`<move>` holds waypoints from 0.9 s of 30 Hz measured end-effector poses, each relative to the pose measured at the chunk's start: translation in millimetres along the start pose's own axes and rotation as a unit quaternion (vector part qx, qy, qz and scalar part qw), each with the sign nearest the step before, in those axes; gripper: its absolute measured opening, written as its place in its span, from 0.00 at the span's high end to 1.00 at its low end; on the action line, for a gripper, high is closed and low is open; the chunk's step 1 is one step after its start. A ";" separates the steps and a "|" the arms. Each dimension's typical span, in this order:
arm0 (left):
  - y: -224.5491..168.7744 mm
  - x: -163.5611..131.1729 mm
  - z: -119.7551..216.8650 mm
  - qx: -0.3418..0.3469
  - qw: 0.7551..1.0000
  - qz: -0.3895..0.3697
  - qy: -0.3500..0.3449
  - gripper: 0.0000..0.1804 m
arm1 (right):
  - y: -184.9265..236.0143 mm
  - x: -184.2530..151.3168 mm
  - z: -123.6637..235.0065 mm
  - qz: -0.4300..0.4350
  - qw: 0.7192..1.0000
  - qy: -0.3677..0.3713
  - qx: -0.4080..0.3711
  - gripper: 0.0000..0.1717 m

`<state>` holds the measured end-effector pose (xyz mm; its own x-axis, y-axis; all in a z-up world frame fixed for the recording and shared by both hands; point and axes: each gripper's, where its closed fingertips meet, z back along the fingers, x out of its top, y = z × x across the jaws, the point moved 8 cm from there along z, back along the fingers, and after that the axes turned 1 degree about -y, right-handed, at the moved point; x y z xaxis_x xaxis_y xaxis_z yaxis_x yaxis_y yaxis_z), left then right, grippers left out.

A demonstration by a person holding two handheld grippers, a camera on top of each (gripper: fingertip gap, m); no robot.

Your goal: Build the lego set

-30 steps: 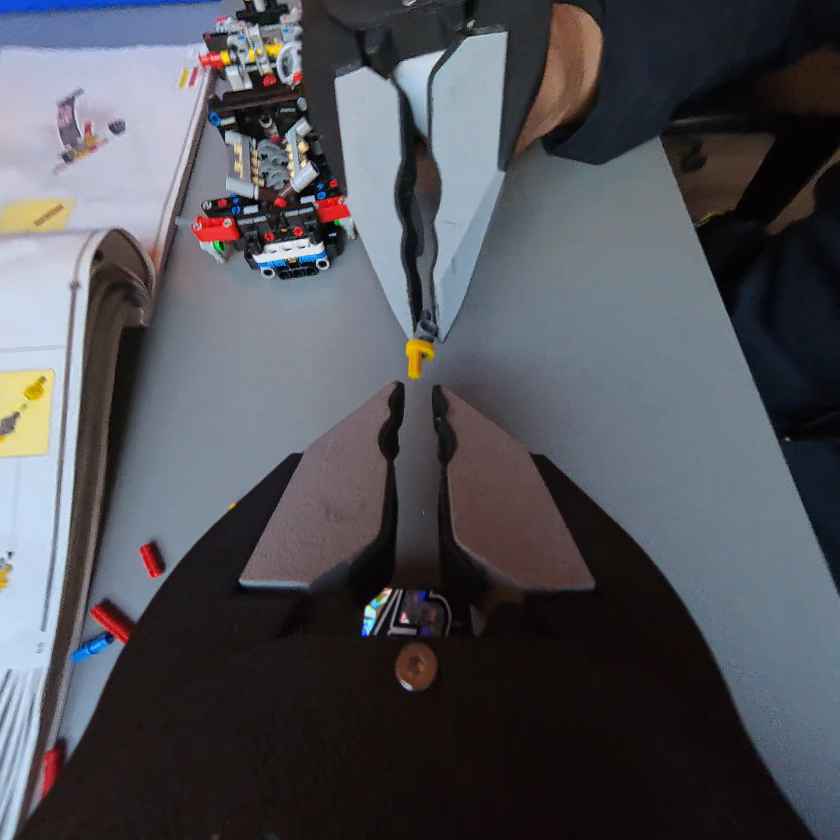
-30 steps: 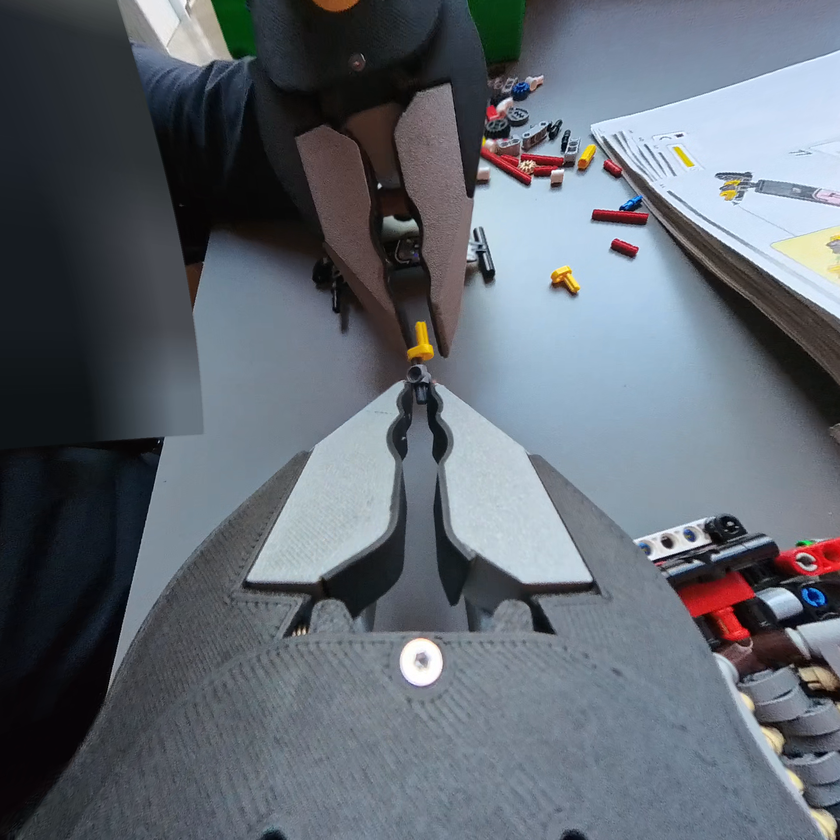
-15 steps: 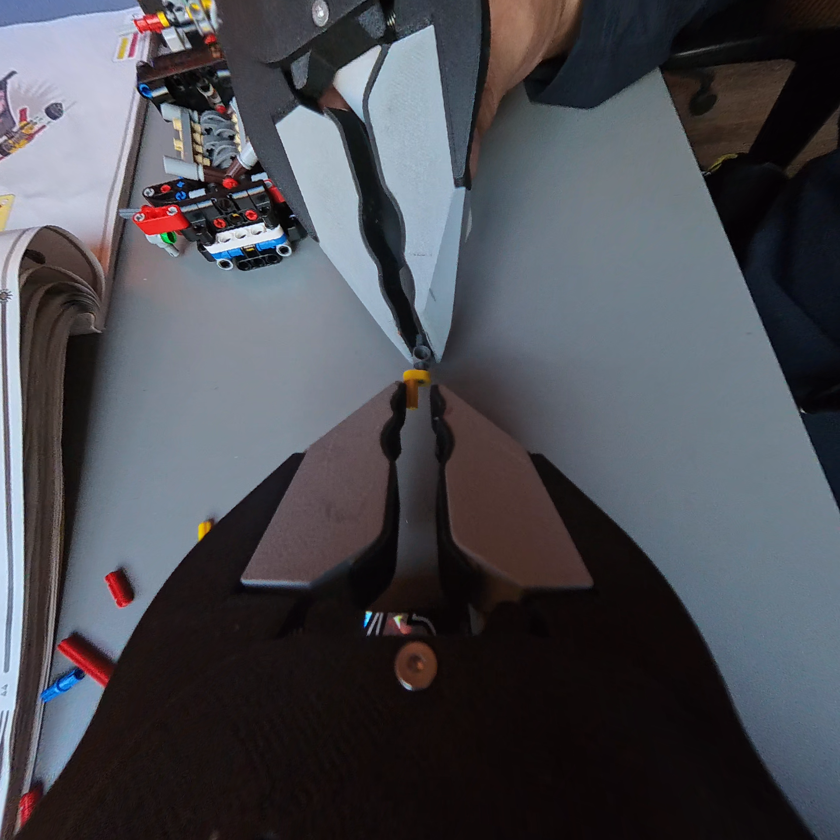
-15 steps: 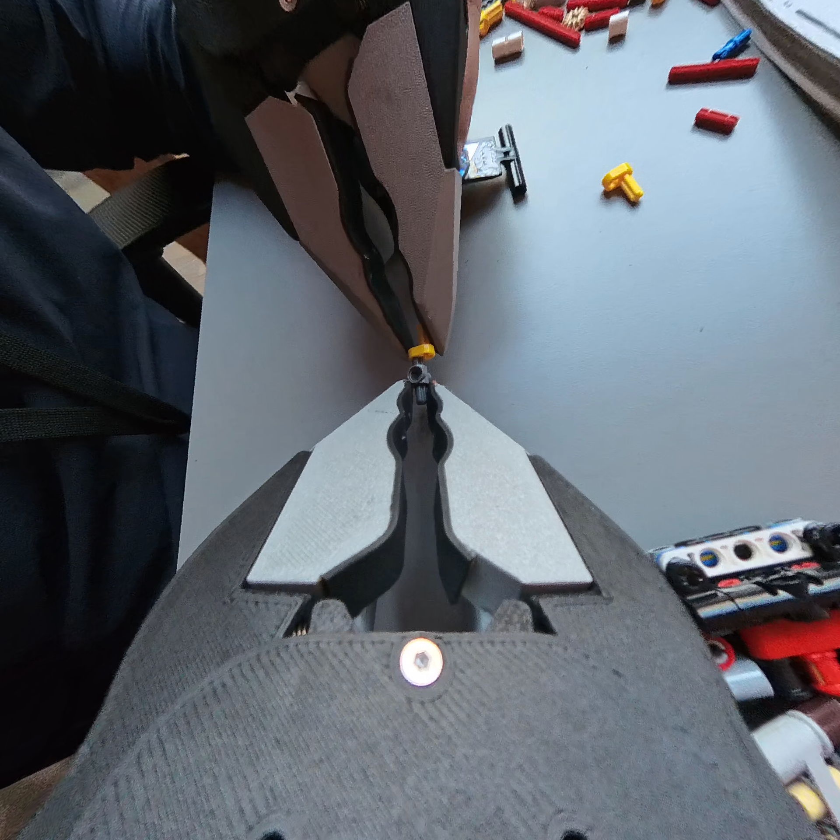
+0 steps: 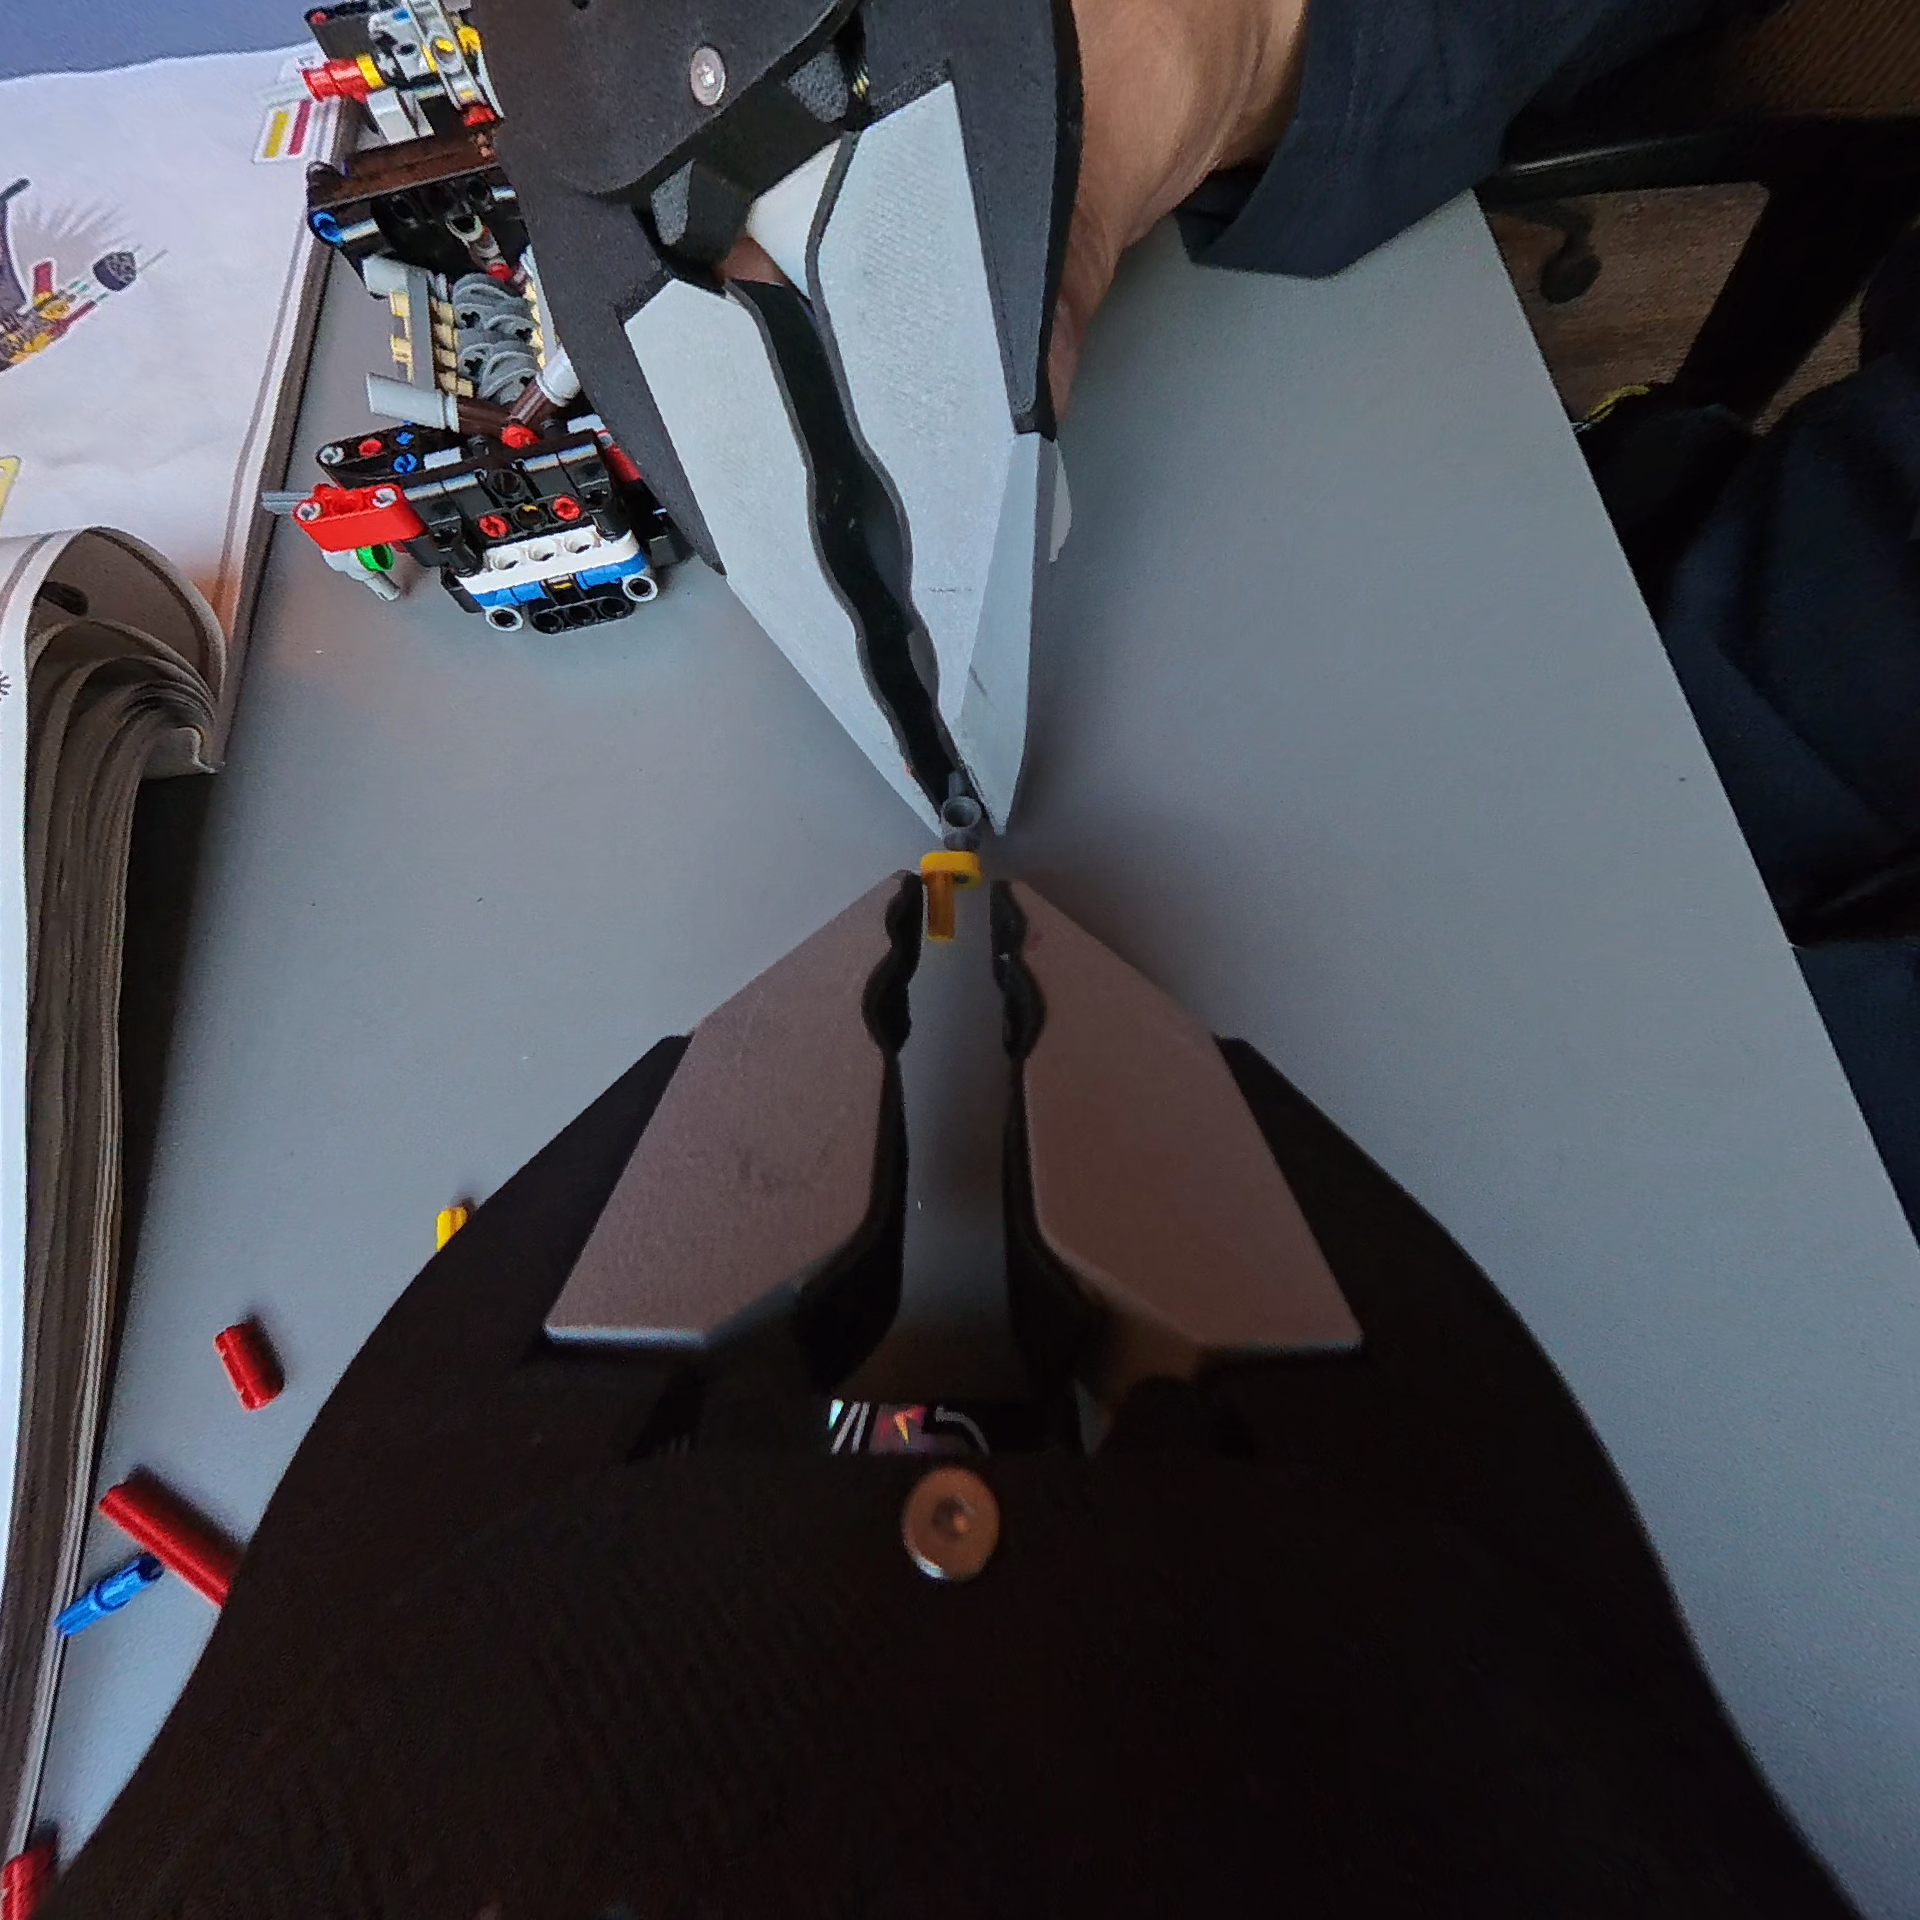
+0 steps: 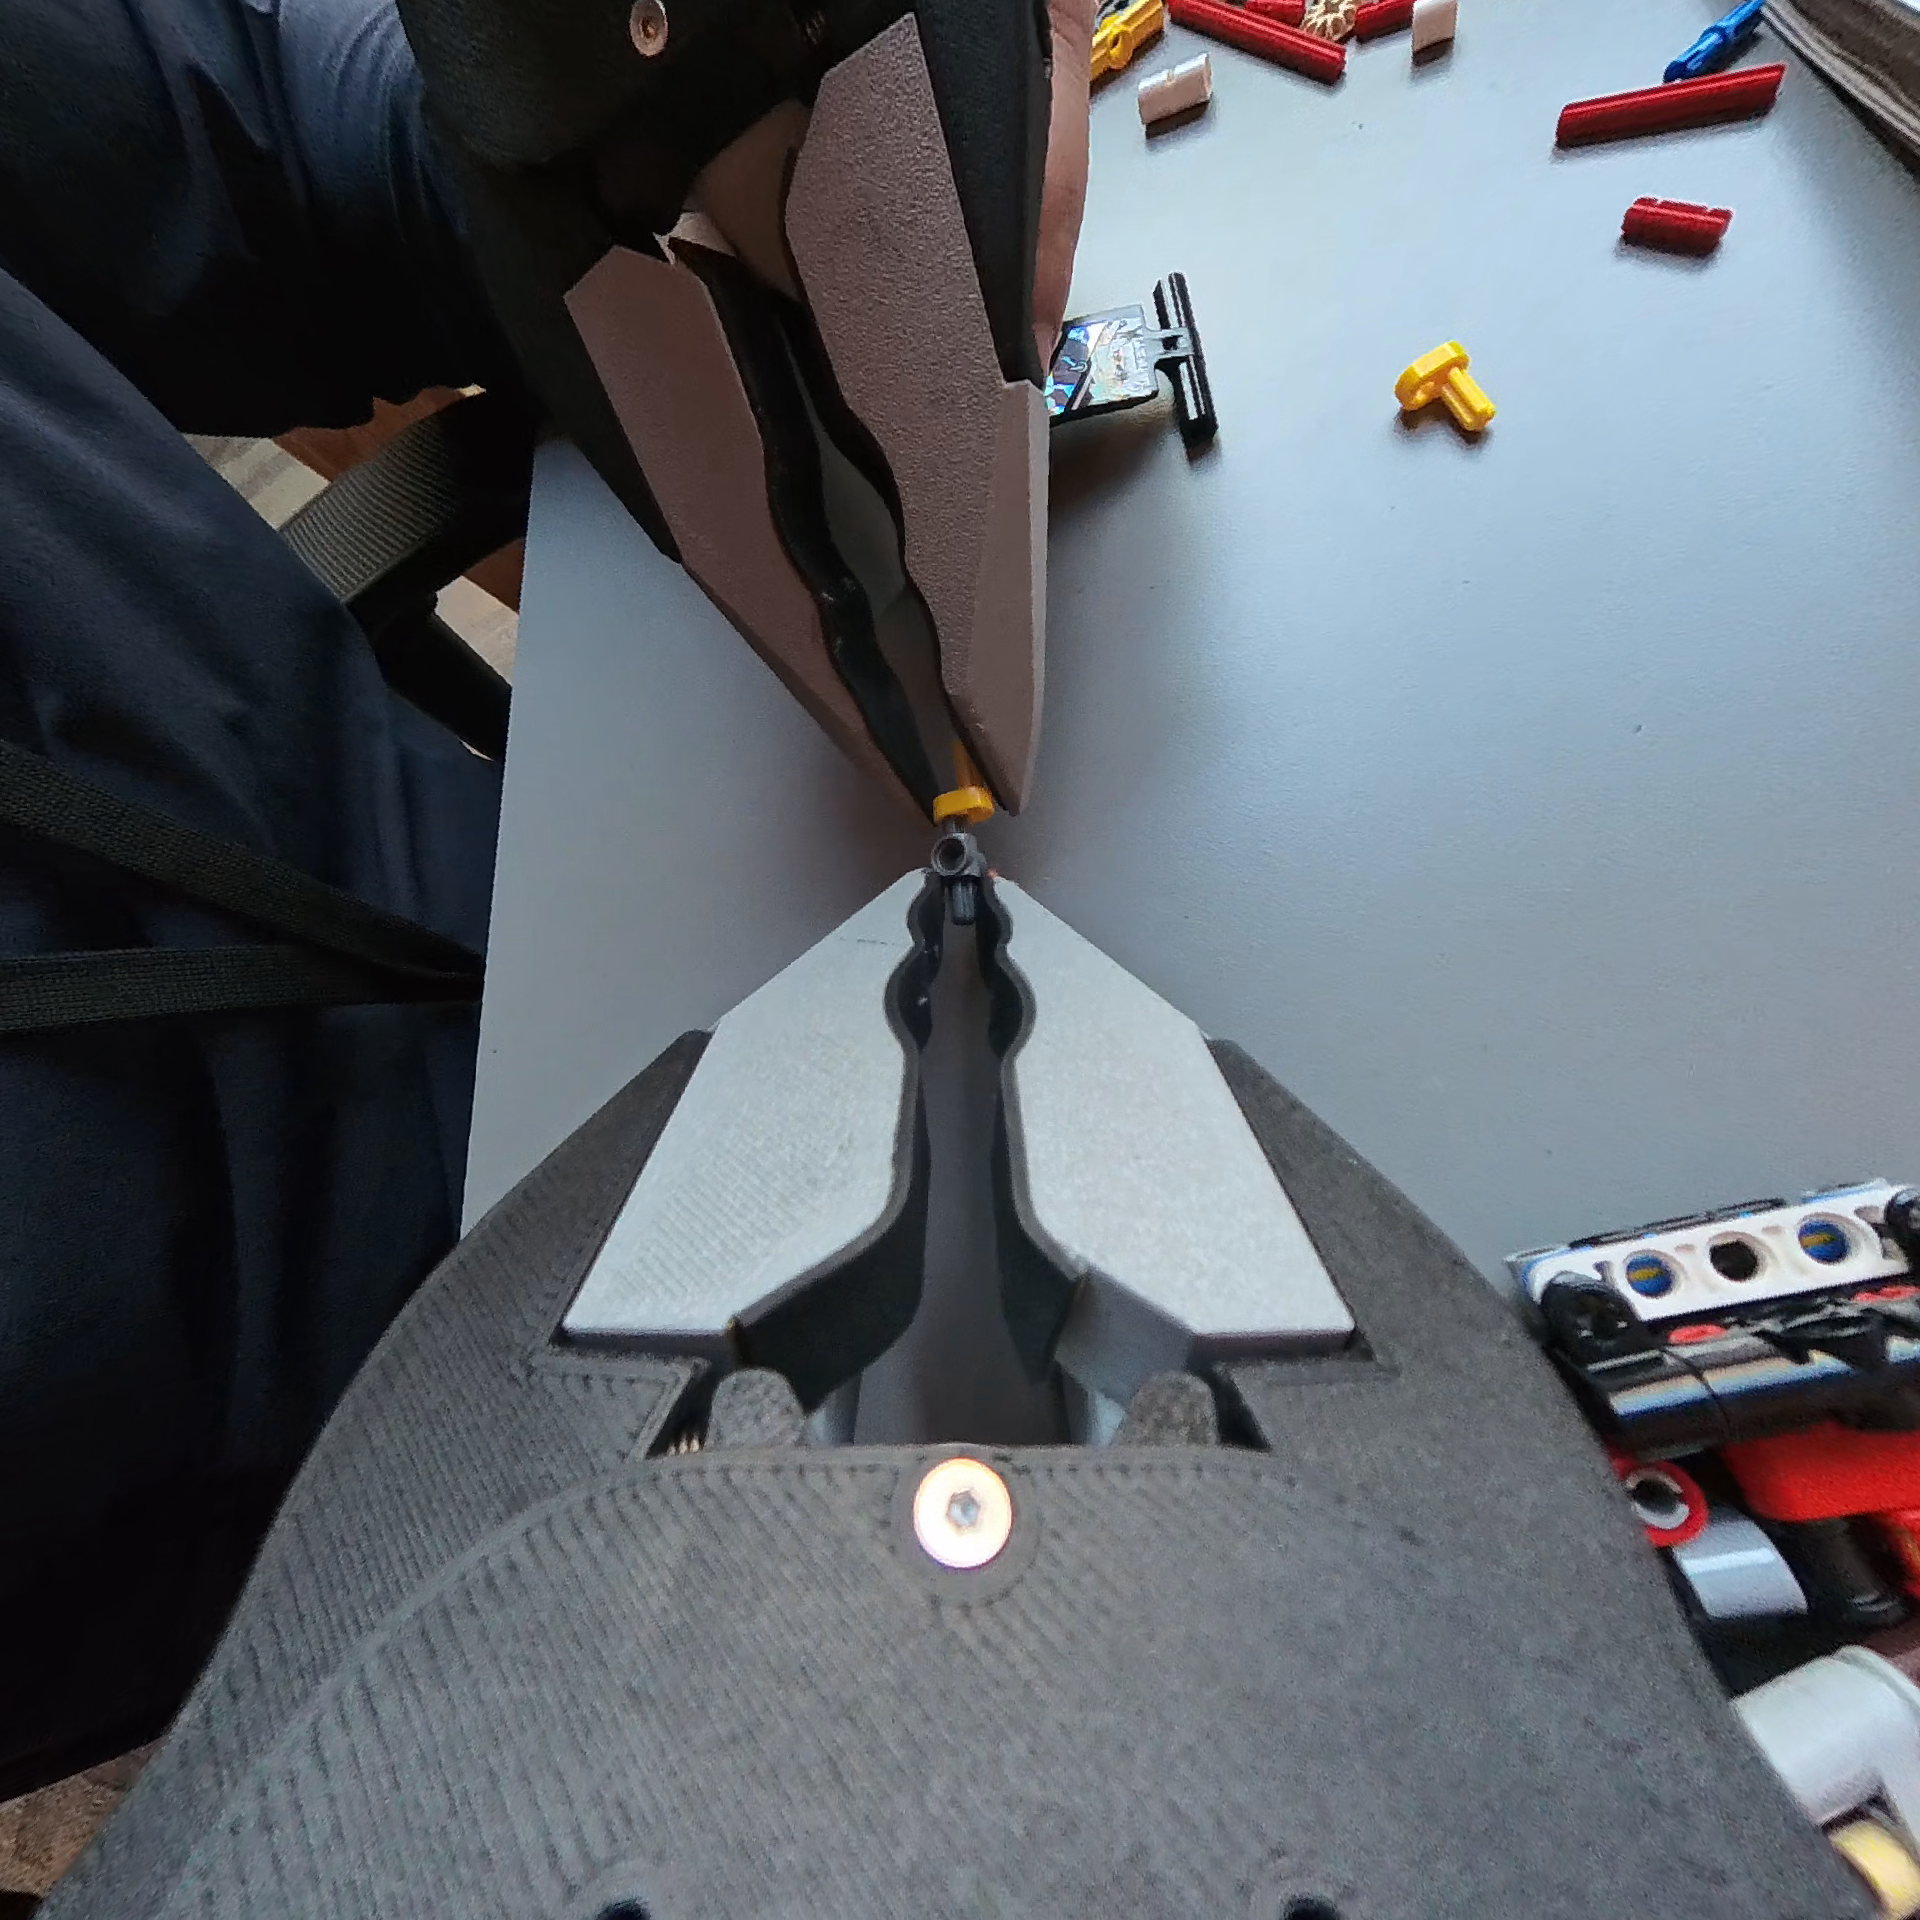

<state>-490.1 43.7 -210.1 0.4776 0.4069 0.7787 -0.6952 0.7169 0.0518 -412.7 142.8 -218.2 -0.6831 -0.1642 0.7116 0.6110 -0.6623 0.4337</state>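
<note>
Two grippers meet tip to tip above the grey surface (image 5: 1299,727). Left gripper (image 5: 954,896) stands parted around a yellow T-shaped pin (image 5: 943,883), a gap showing at one pad. Right gripper (image 6: 962,891) is clenched on a small dark grey connector (image 6: 956,858) joined to that pin. Farther off sit a brick-built model (image 5: 488,499), loose red pieces (image 6: 1673,104) and an open booklet (image 5: 135,343).
</note>
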 end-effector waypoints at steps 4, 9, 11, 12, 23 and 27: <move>0.6 1.1 -0.2 -0.007 1.000 0.013 -0.005 0.94 | 0.2 -0.2 -0.8 0.003 1.000 0.003 -0.004 0.98; 0.9 1.0 -0.4 -0.007 1.000 0.017 -0.005 0.95 | 0.8 -0.3 -1.1 0.007 1.000 0.004 -0.007 0.98; 0.5 1.1 -0.4 -0.006 1.000 0.014 -0.004 0.95 | 0.9 -0.3 -1.2 0.008 1.000 0.004 -0.008 0.98; 0.5 1.1 -0.4 -0.004 1.000 0.013 -0.004 0.95 | 1.0 -0.3 -1.2 0.010 1.000 0.004 -0.010 0.98; -4.5 -1.4 -8.6 -0.008 0.999 -0.001 0.038 0.96 | 13.5 -2.3 -5.5 0.111 0.990 0.029 -0.088 0.99; 0.4 -3.1 -7.5 -0.037 0.998 0.041 0.038 0.96 | 15.4 -2.4 -8.5 0.150 0.983 0.036 -0.103 0.98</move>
<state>-487.8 47.0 -217.2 0.4618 0.5060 0.7285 -0.6938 0.7178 -0.0587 -405.0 126.7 -217.9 -0.5151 -0.4209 0.7467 0.7000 -0.7093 0.0830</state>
